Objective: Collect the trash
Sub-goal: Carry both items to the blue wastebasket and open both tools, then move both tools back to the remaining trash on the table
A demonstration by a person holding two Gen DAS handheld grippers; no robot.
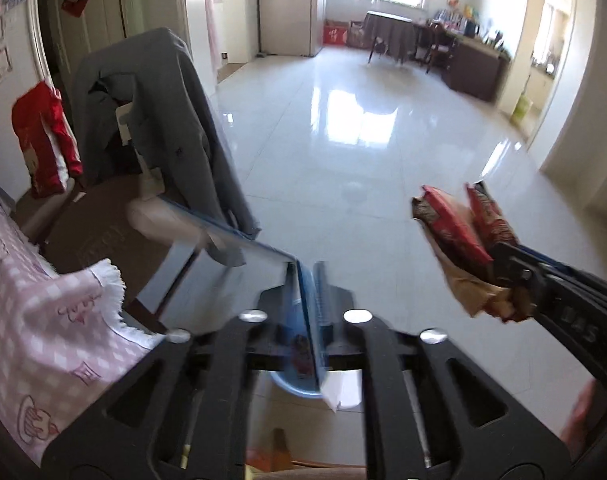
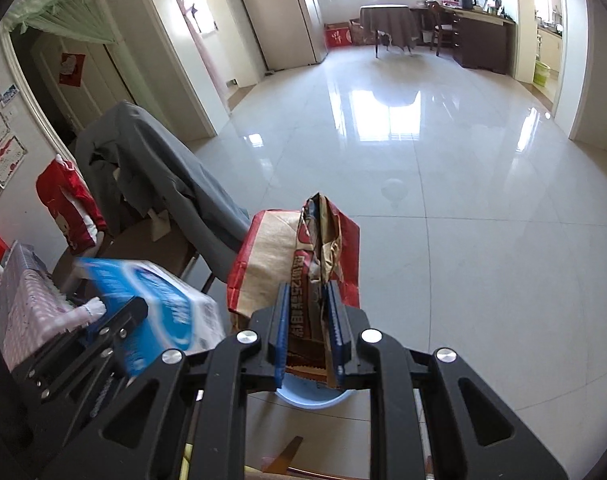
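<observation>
My left gripper (image 1: pixel 309 276) is shut on a blue and white tissue pack (image 1: pixel 223 236), seen edge-on in the left wrist view and as a blue and white pack (image 2: pixel 163 308) at lower left in the right wrist view. My right gripper (image 2: pixel 309 292) is shut on a torn red and brown paper wrapper (image 2: pixel 299 256), held above the floor. The same wrapper (image 1: pixel 459 240) shows at right in the left wrist view, held by the right gripper (image 1: pixel 503 276). A light blue bin rim (image 2: pixel 311 400) sits just below the right gripper; it also shows in the left wrist view (image 1: pixel 295 390).
A chair draped with a grey jacket (image 2: pixel 163 172) stands at left. A table with a pink checked cloth (image 1: pixel 35 304) is at lower left. A red garment (image 1: pixel 47 140) hangs by the wall. Glossy tiled floor (image 2: pixel 423 200) stretches ahead to a covered table (image 2: pixel 387 24) and a desk.
</observation>
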